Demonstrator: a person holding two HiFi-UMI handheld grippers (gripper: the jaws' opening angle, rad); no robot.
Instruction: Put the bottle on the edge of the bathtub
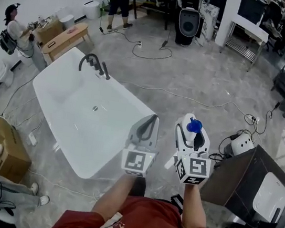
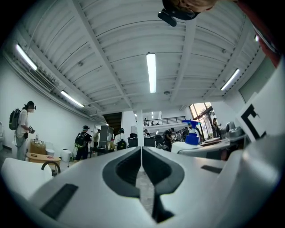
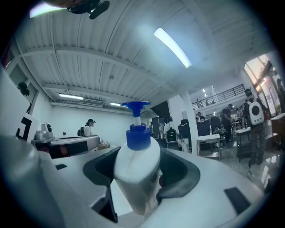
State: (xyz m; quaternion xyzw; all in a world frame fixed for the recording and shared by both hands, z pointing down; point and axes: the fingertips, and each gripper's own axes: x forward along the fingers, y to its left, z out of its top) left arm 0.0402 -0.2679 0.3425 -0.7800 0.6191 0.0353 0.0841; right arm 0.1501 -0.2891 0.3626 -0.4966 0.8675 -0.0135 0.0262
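White pump bottle w/ blue cap (image 3: 136,171) is clamped in your right gripper (image 1: 192,134); left gripper (image 1: 146,126) closed, empty. Pickup's done; placing it on the white bathtub (image 1: 133,100) edge remains.

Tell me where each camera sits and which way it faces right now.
Head view: on the person's head, looking steeply down at the bathtub; both forearms, left gripper and right gripper show.
Left gripper view: on the left gripper, tilted up toward the ceiling; its shut, empty jaws show.
Right gripper view: on the right gripper, also tilted up; its jaws clamp the bottle.
Shared: all three show the bottle.
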